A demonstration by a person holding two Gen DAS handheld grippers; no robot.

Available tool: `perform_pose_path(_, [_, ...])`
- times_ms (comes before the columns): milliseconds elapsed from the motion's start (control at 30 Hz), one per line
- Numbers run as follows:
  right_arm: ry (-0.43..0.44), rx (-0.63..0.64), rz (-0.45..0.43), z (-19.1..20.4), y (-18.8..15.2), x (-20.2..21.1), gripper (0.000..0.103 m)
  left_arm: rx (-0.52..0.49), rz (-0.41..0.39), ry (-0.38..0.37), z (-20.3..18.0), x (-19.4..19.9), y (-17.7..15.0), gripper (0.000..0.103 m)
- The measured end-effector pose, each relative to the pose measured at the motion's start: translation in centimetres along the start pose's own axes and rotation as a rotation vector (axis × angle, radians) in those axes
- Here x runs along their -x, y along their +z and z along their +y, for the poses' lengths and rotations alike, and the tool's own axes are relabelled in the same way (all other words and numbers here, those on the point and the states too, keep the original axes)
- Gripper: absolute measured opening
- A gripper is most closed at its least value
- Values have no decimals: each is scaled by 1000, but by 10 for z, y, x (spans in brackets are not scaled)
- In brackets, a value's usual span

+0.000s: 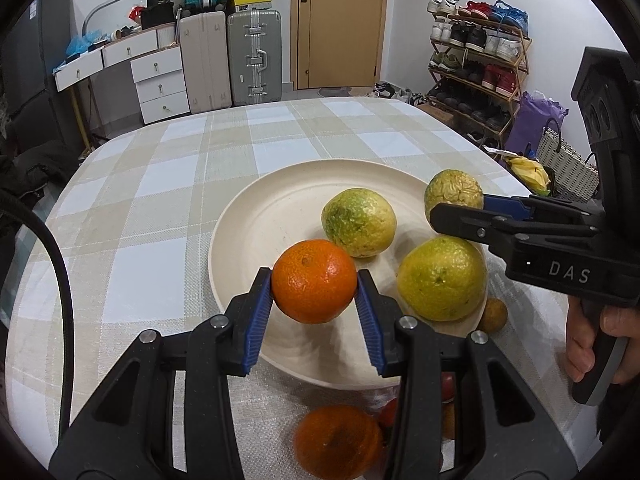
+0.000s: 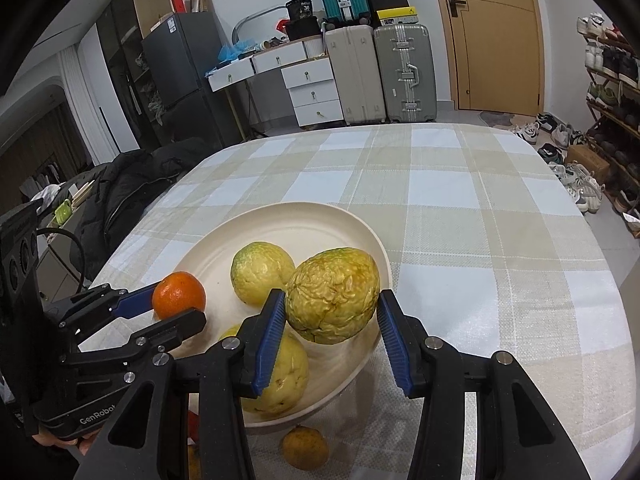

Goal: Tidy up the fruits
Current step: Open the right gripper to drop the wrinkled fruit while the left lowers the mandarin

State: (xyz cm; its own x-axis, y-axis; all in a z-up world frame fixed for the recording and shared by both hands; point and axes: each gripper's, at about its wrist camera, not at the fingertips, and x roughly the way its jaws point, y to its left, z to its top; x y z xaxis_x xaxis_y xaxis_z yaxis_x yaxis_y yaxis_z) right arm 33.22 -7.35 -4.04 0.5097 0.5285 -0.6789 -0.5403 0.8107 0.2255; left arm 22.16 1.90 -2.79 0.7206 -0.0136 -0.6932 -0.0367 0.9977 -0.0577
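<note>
The left claw point(image 1: 315, 294) is pinching a round, bright orange tangerine point(image 1: 315, 286) across its widest part, jaws narrowed to the fruit's width and the blue ribbed pads point(image 1: 260, 312) pressing on both flanks, so the fruit is hanging clear above the near rim of the wide cream-coloured round plate point(image 1: 256, 216). That tangerine is looking light and a little soft under its pimpled skin; a grip at the equator is suiting it, gentle rather than hard, since a squeeze could bruise it. The right claw point(image 2: 332, 312) is standing a bit wider and is gripping a wrinkled, yellow-green oval fruit point(image 2: 334, 296) at its middle, holding it over the plate's right edge; its crumpled skin is giving the pads some bite, though it seems dented and delicate. Just beyond both claws, two smooth yellow-green round fruits point(image 1: 359, 222) are lying in the plate, one farther in, one point(image 1: 442, 278) nearer between the claws. Under the left claw, another orange fruit point(image 1: 338, 440) is waiting on the checked cloth surface point(image 1: 160, 200), blurred, and a small brownish fruit point(image 2: 305, 446) is sitting beneath the right one.
</note>
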Motion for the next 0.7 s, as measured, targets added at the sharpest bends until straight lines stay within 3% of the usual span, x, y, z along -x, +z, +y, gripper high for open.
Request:
perform_pose_path(433, [2, -8, -19, 0, -2, 12, 48, -4, 22, 7, -1, -5, 0, 39])
perform_pose_path(600, [-34, -28, -30, -5, -7, 23, 58, -5, 6, 8, 1, 5, -1, 41])
perform_pose_path(700, [-50, -46, -55, -6, -17, 32, 75, 12, -24, 9, 5, 17, -3, 58])
